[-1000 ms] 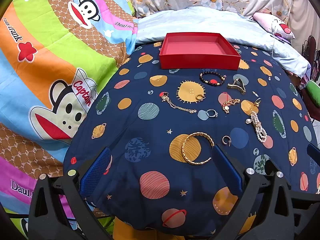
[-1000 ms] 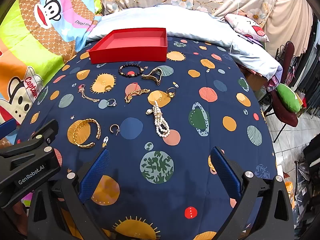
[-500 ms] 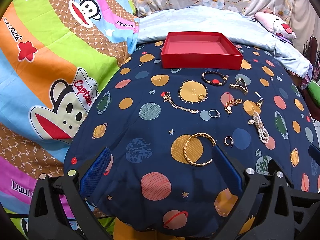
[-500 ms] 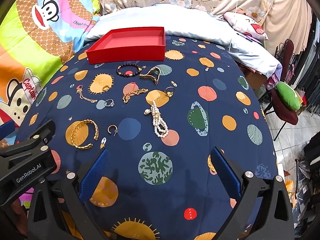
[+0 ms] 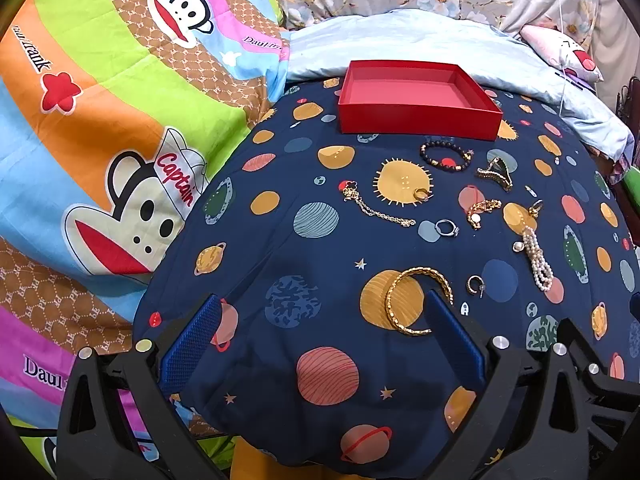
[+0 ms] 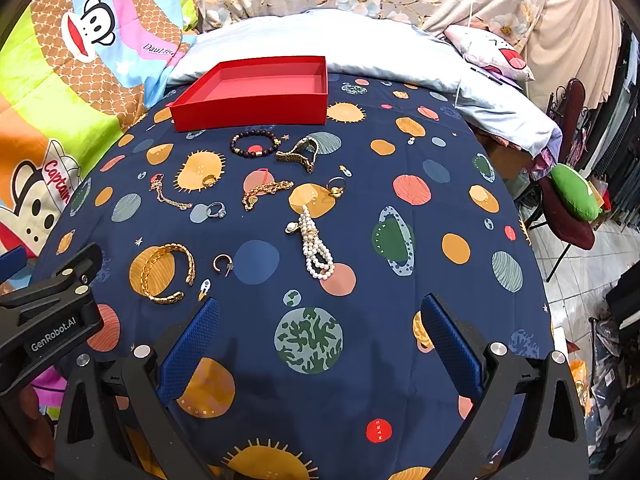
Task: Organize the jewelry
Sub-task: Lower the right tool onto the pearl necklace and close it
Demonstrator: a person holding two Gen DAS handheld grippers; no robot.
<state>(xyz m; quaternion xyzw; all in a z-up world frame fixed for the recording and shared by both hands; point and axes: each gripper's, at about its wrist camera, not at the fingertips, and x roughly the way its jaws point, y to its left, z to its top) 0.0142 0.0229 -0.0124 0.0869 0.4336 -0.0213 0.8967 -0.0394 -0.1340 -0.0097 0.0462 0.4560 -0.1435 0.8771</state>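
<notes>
An empty red tray (image 5: 416,122) (image 6: 248,110) sits at the far side of a navy planet-print cloth (image 5: 312,240). Loose jewelry lies in front of it: a dark bead bracelet (image 5: 445,157) (image 6: 254,144), a gold chain (image 5: 372,208), a silver ring (image 5: 446,227), a pearl strand (image 5: 538,258) (image 6: 316,248), a small hoop earring (image 6: 222,264) and a gold bangle (image 5: 416,300) (image 6: 166,274). My left gripper (image 5: 324,312) is open and empty, its right finger beside the bangle. My right gripper (image 6: 320,320) is open and empty, short of the pearls.
A bright cartoon-monkey blanket (image 5: 100,140) lies to the left. A pale blue quilt (image 6: 360,48) and pillows lie behind the tray. A chair with a green cushion (image 6: 574,192) stands off the right edge. The left gripper's body (image 6: 52,312) shows in the right wrist view.
Both grippers have drifted slightly; the jewelry sits a little lower in the left wrist view. Nothing was picked up or moved.
</notes>
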